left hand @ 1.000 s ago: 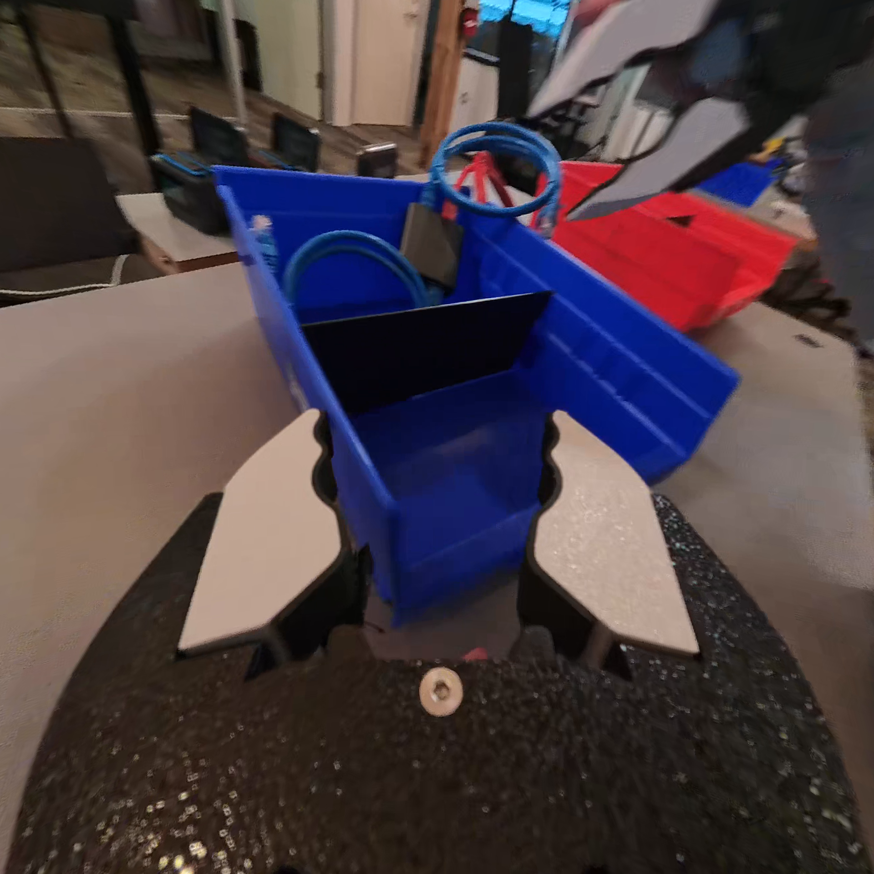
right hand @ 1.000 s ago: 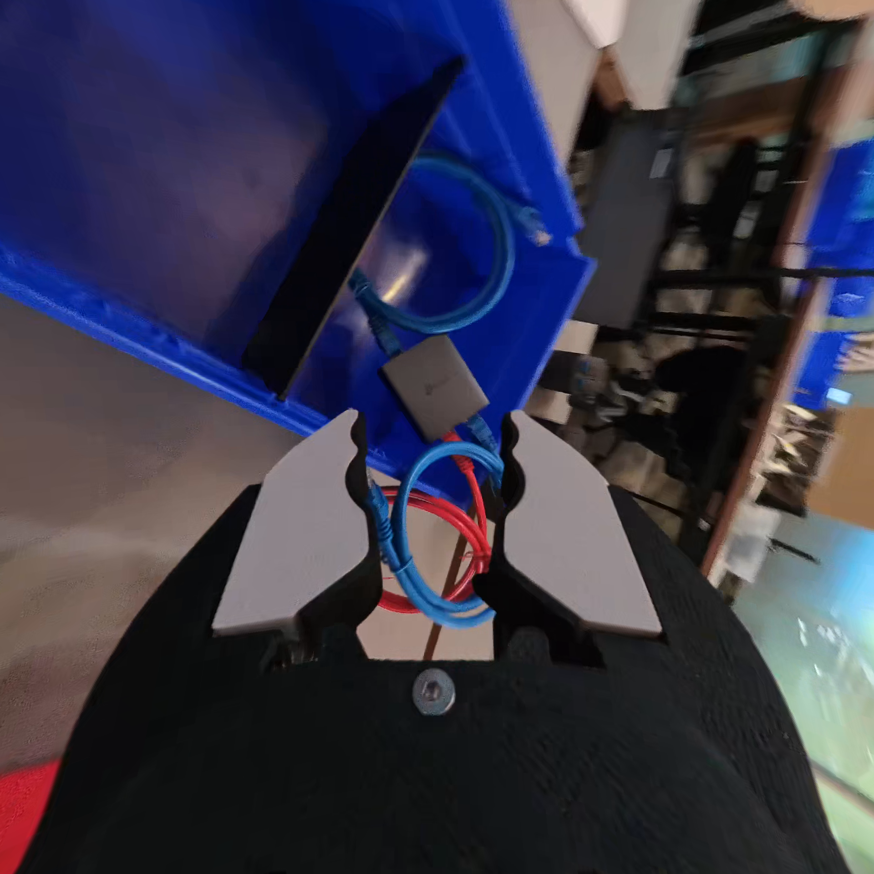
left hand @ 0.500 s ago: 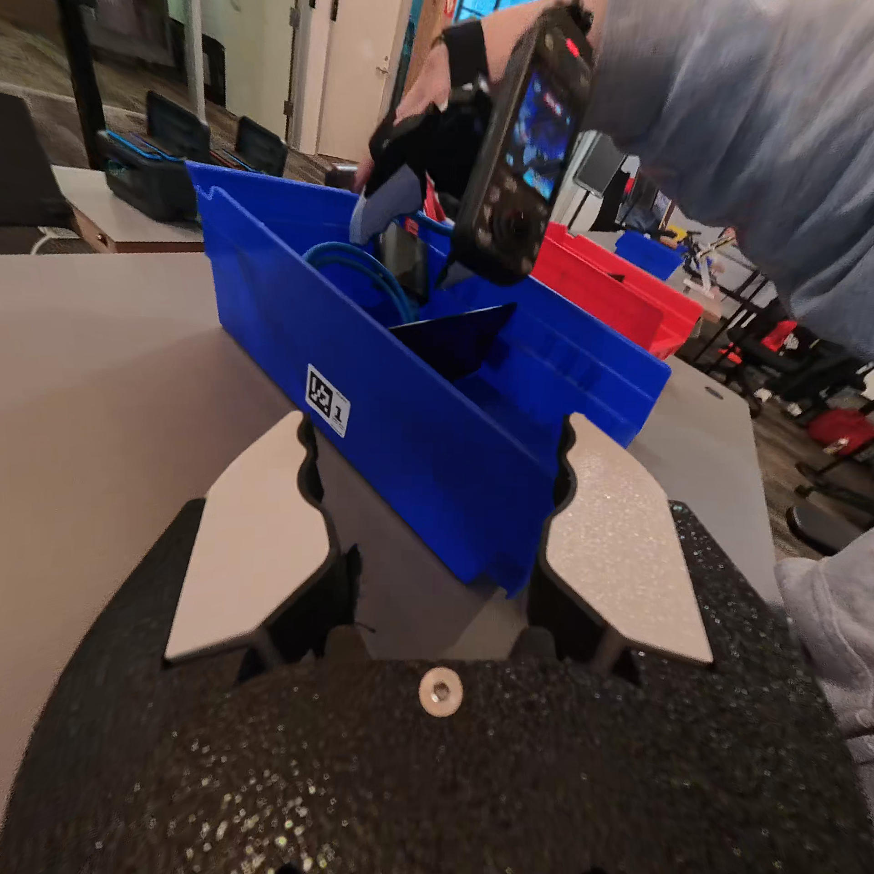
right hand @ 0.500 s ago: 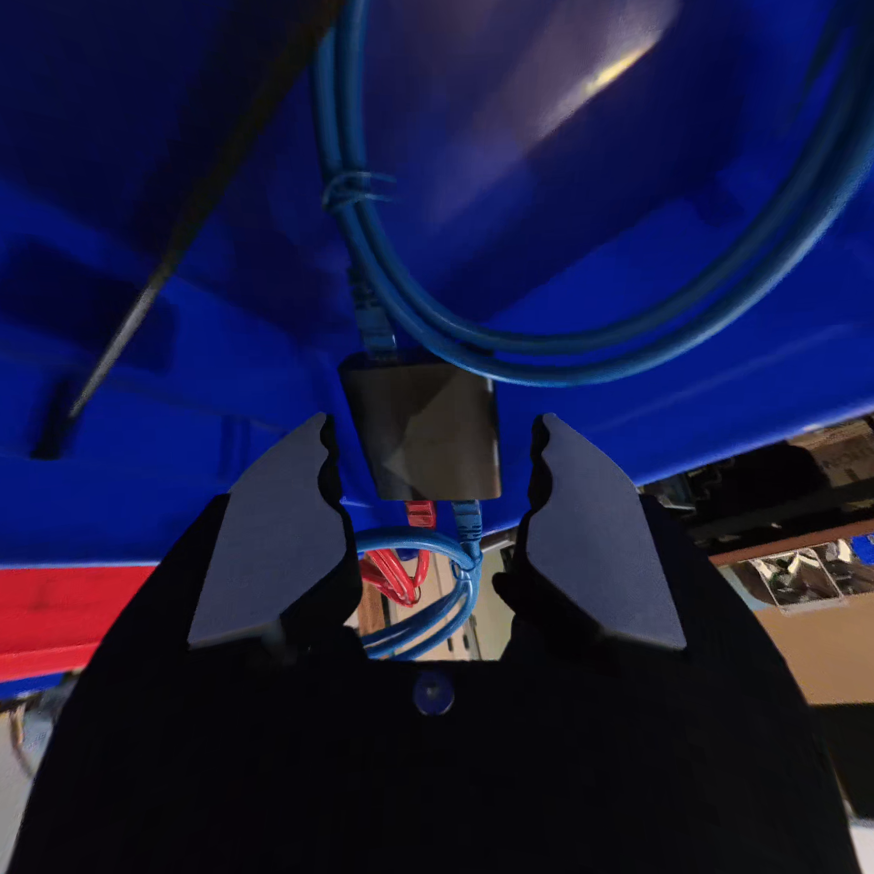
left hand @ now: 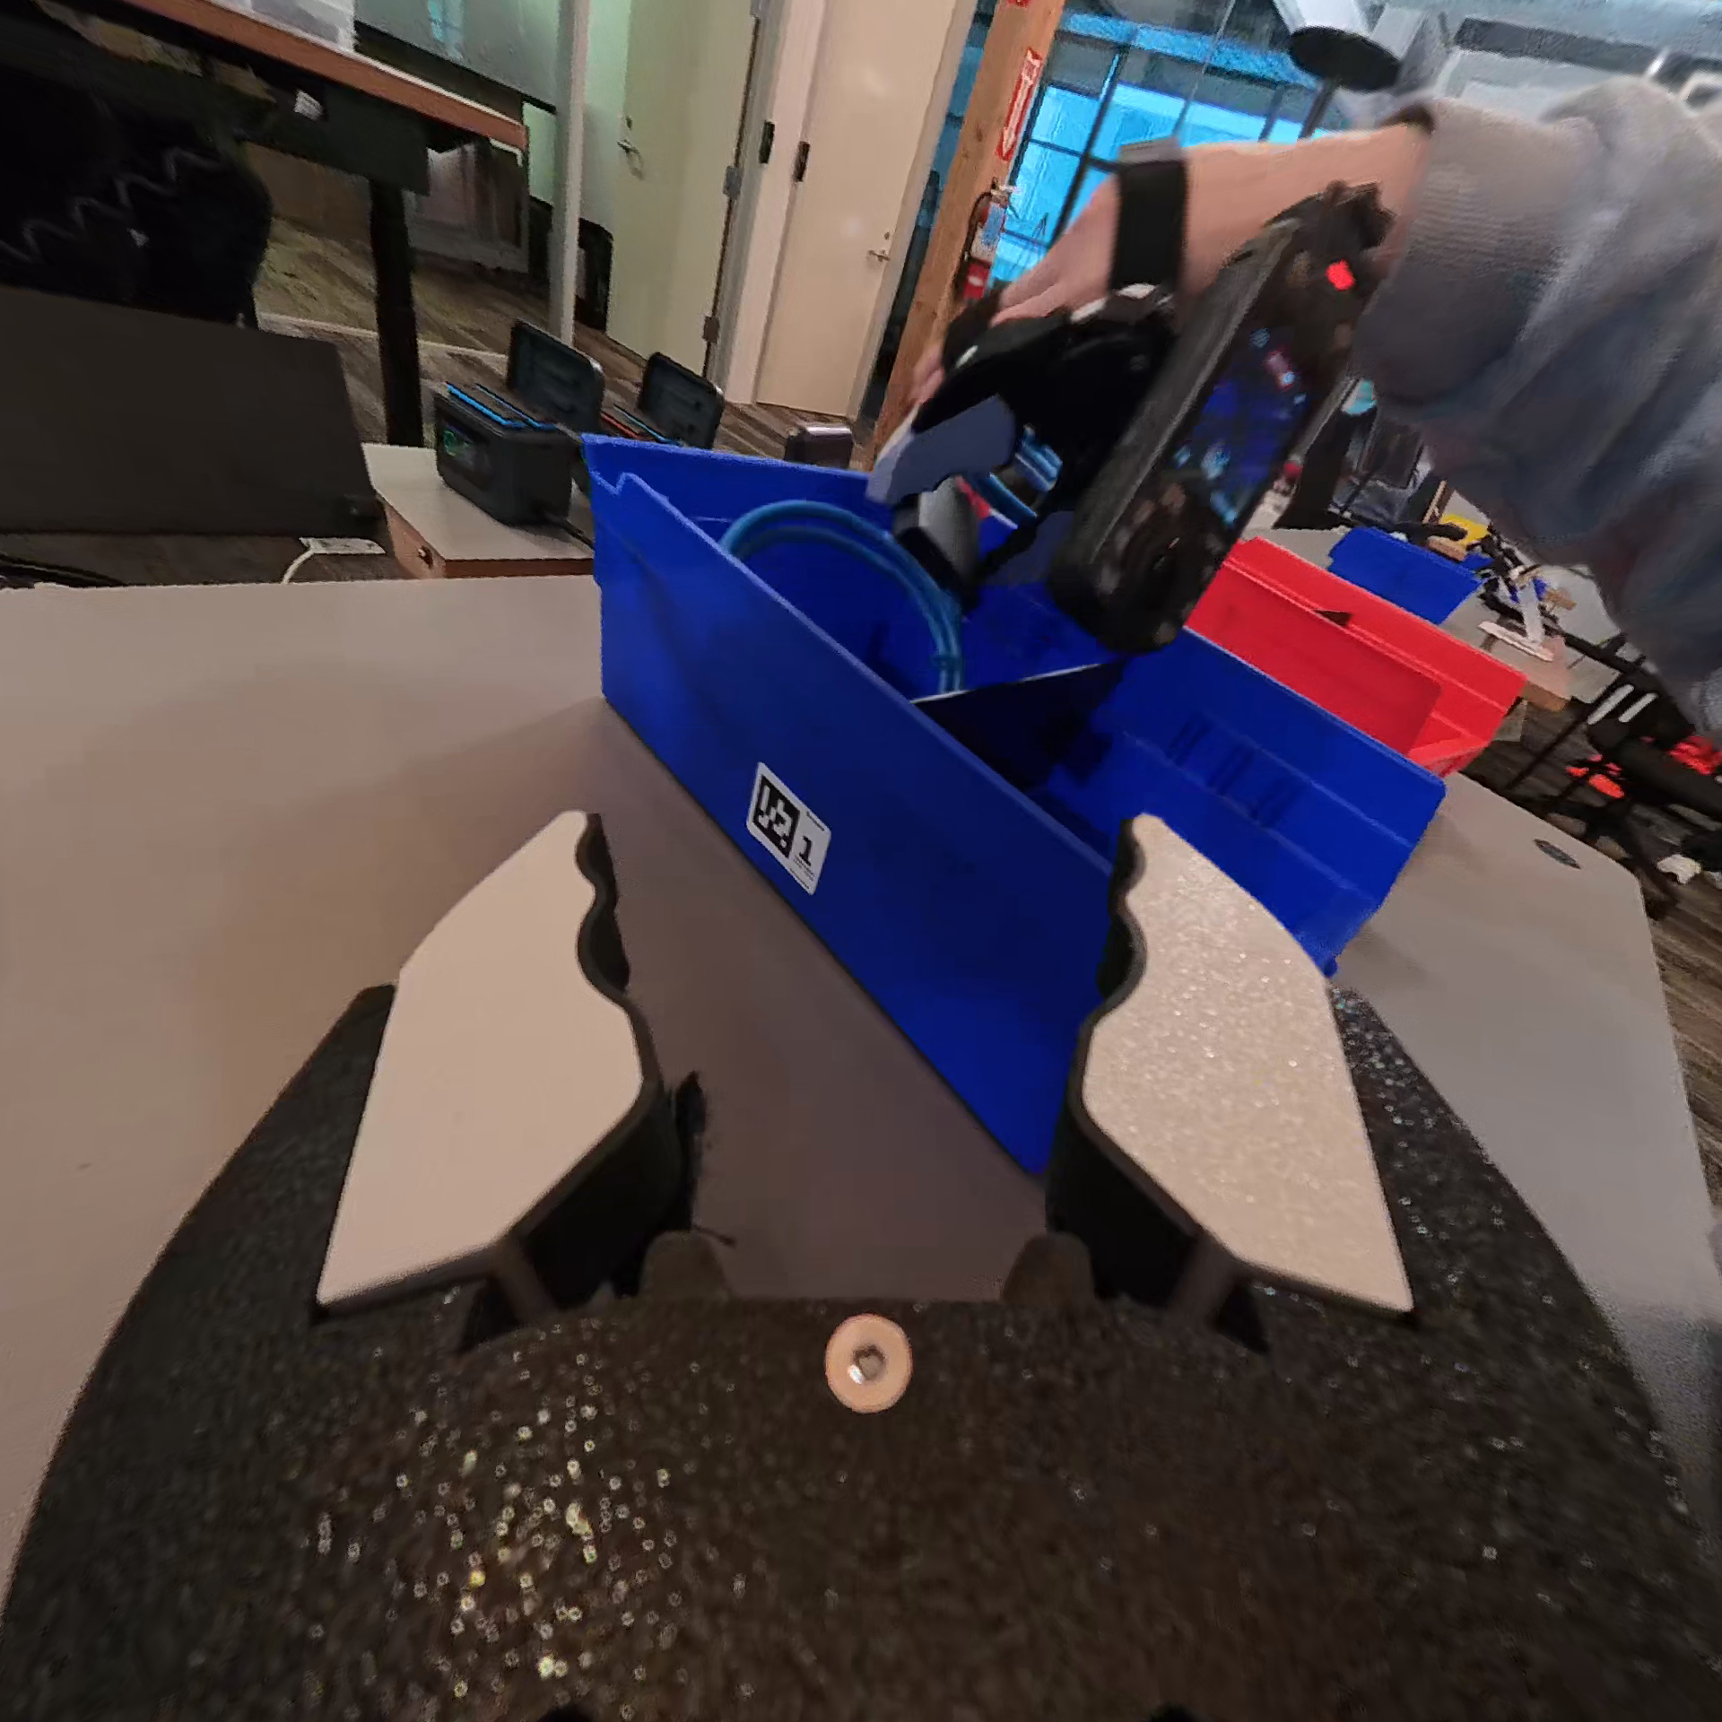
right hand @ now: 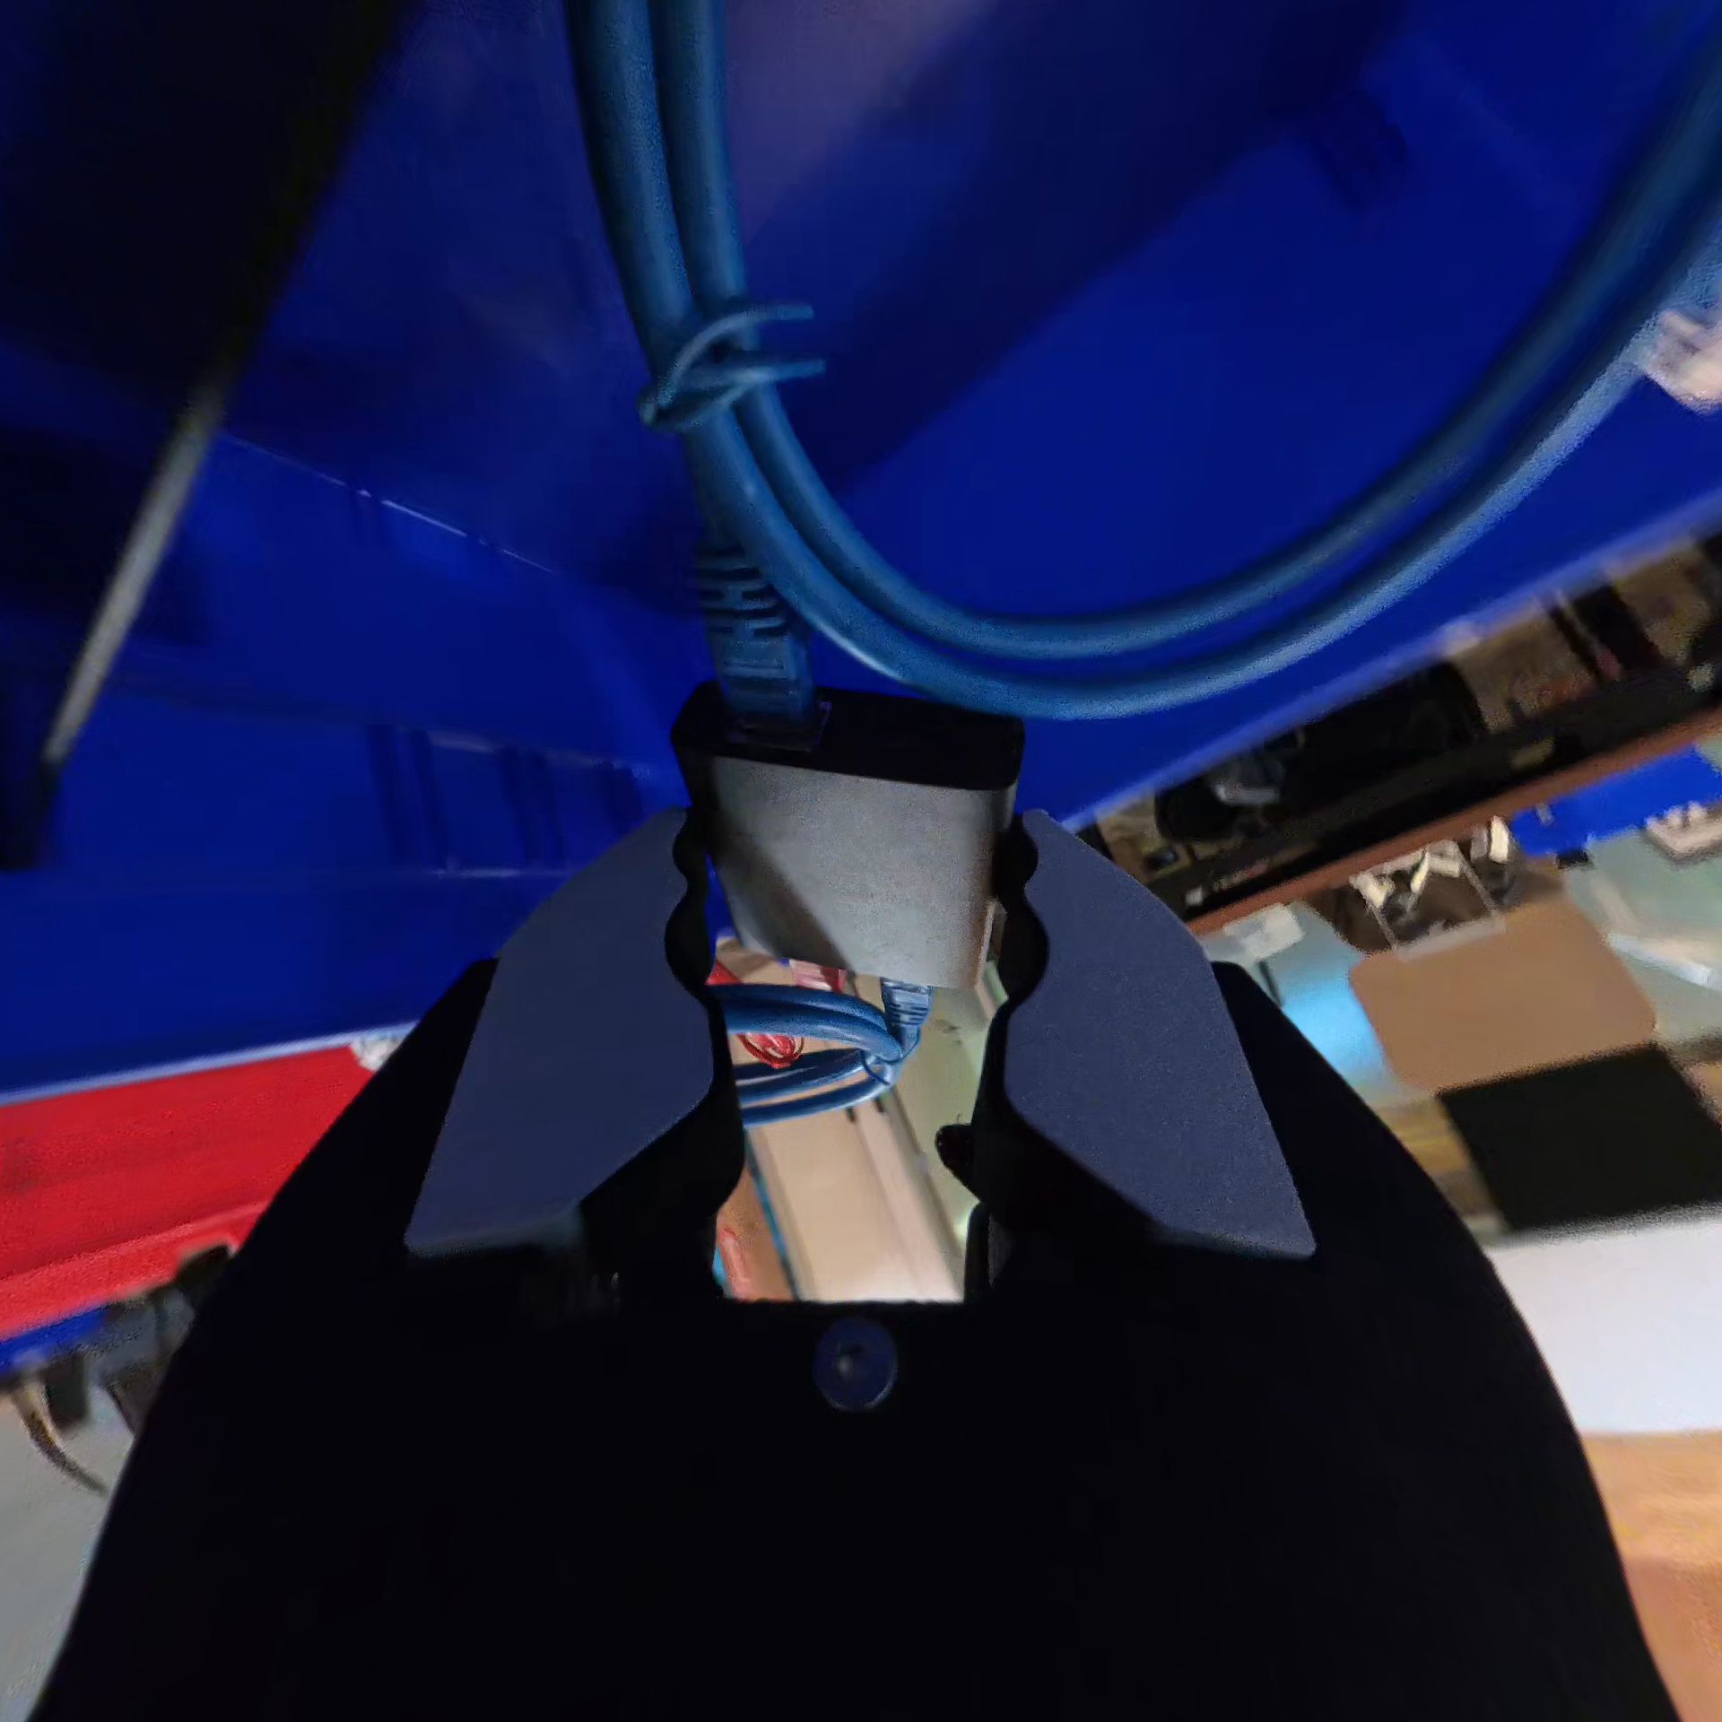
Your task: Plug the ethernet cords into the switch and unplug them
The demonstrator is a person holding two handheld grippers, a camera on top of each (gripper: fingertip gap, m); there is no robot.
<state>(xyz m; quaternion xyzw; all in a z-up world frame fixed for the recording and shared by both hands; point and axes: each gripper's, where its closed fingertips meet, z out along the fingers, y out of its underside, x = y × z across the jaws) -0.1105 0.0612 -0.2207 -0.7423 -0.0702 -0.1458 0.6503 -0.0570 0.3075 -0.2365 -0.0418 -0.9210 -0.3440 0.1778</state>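
A blue bin (left hand: pixel 932 885) with a black divider (left hand: pixel 1025 708) stands on the grey table (left hand: pixel 233 792). My left gripper (left hand: pixel 857 829) is open and empty, its jaws on either side of the bin's near corner, low over the table. My right gripper (right hand: pixel 853 839) reaches into the bin's far compartment and is shut on a small dark grey box (right hand: pixel 853 857). A looped blue cable (right hand: pixel 1025 634) is plugged into the box's far end; blue and red cables (right hand: pixel 811 1034) hang from its near end. The left wrist view shows the right gripper (left hand: pixel 932 457), held by a hand, and the cable loop (left hand: pixel 839 550).
A red bin (left hand: pixel 1351 643) stands behind the blue one, with a smaller blue bin (left hand: pixel 1398 568) farther back. Black cases (left hand: pixel 503 466) sit on a low side table at the back left. A person's grey sleeve (left hand: pixel 1537 307) is at the upper right.
My right gripper went down into the far compartment and closed on the grey box. My left gripper drew back and left from the bin's near end to its corner.
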